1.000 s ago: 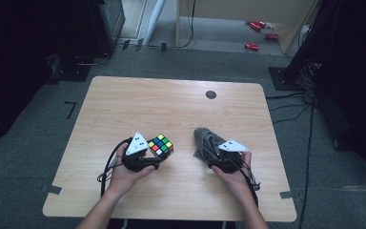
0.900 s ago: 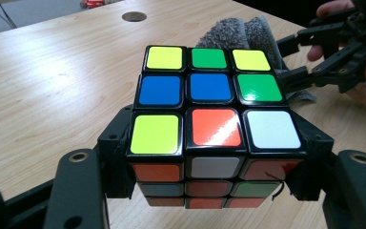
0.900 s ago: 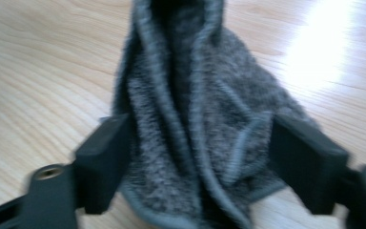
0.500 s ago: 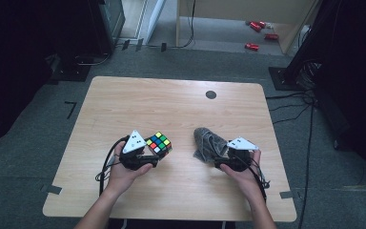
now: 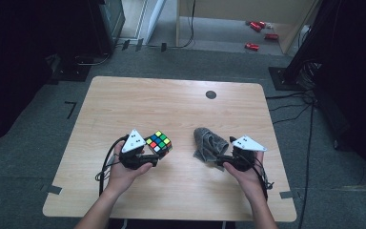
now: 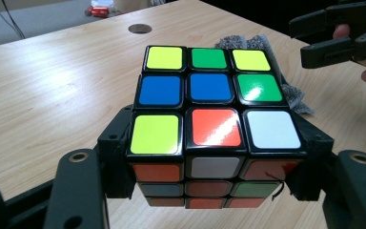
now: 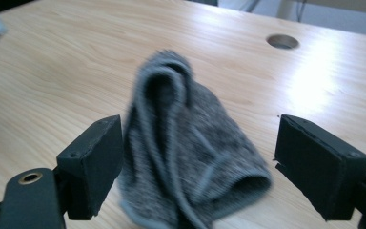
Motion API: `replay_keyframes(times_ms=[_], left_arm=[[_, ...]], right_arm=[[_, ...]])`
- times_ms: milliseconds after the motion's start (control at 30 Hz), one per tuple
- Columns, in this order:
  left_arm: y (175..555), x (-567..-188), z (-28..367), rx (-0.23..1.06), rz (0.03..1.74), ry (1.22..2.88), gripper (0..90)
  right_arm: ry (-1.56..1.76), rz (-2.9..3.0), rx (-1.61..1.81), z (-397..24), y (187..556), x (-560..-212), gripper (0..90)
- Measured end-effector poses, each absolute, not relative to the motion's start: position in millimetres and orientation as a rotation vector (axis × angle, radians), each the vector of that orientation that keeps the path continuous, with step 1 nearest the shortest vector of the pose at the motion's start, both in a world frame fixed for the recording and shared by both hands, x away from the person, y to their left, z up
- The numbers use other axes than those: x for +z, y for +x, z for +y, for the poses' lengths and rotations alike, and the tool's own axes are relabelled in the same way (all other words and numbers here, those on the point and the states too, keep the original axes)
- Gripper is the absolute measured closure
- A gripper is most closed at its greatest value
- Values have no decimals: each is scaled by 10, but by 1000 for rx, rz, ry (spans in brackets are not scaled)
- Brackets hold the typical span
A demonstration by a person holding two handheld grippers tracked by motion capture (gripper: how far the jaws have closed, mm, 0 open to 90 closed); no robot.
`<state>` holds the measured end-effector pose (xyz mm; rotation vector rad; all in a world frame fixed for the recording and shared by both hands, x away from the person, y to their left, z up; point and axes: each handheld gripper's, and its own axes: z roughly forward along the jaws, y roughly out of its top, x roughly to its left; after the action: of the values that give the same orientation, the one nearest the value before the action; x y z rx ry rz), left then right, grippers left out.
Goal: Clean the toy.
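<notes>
Grey cloth [image 5: 209, 143] lies crumpled on the table [image 5: 171, 102], between the spread jaws of the right claw [image 5: 219, 160], which have just been closing slightly. Just left of the cloth, the left claw [image 5: 158, 156] is clamped on the cube [image 5: 159, 142].

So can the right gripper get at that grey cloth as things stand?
Probably yes: the right gripper stands open with the grey cloth right ahead between its jaws, nothing in the way; the Rubik's cube sits apart in the left gripper.

no readable text, labels, brands or numbers on any surface
</notes>
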<state>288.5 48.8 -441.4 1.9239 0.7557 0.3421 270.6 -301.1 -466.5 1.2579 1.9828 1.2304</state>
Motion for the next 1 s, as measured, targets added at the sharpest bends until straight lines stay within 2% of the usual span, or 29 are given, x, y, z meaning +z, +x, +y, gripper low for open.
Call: replay_keyframes(times_ms=[267, 533, 1000], left_arm=[[2870, -4385, 419, 284, 773, 1887, 352], [2838, -4392, 313, 255, 779, 1876, 352], [2782, -4393, 187, 218, 793, 1854, 352]], right_arm=[[1083, 2080, 1375, -2493, 2586, -4667, 168], [995, 2129, 1429, -2154, 2493, -4684, 173], [937, 2130, 1463, -1931, 2442, -4740, 198]])
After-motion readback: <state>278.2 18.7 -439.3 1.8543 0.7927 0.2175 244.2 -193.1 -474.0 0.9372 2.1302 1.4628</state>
